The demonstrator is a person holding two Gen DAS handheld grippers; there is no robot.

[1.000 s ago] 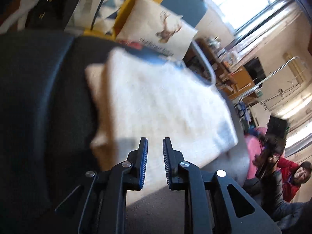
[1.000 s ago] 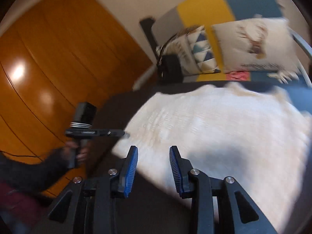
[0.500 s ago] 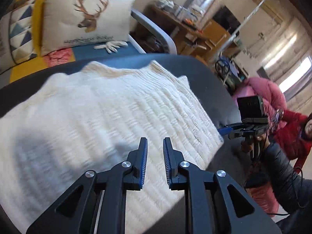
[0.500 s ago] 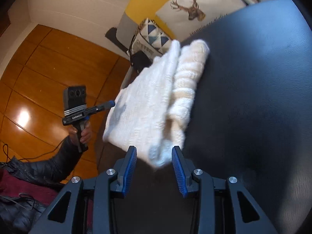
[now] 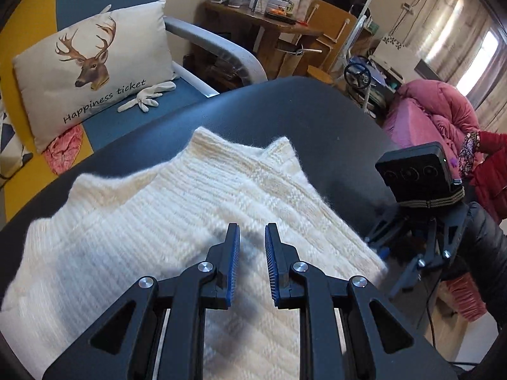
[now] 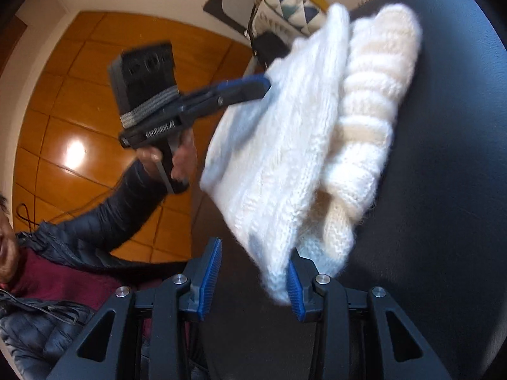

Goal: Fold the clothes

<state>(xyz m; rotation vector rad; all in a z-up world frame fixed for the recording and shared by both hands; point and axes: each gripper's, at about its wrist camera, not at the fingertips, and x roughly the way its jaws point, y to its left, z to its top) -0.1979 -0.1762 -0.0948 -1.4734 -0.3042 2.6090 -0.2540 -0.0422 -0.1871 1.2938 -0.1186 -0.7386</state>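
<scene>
Folding looks nearly done. The white sweater (image 5: 177, 221) lies on the dark round table (image 5: 317, 120), and it is already a small, thick bundle, not a spread-out piece of clothing. In the right wrist view you can see layers stacked on each other, with a puffy rolled part, maybe a sleeve (image 6: 374, 120), tucked along one side. In the left wrist view the top layer lies fairly flat, with two pointed corners sticking out at the far edge.

The left tool (image 5: 252, 237) hangs just above the middle of the sweater. Its two fingers are a little apart and nothing is between them, so it is let go and holds nothing.

The right tool (image 6: 253, 272) is at the near corner of the bundle. Its fingers are spread wide and the fluffy corner of the sweater sits between them, brushing the right finger. The left finger is clear of the wool, so the tool is not squeezing the sweater. I cannot tell if it is about to pinch that corner or has just dropped it.

What is left, I think, is small: maybe one more fold, or pushing the loose corner and the rolled part in so the bundle is neat and even. No other clothes wait on the table.
</scene>
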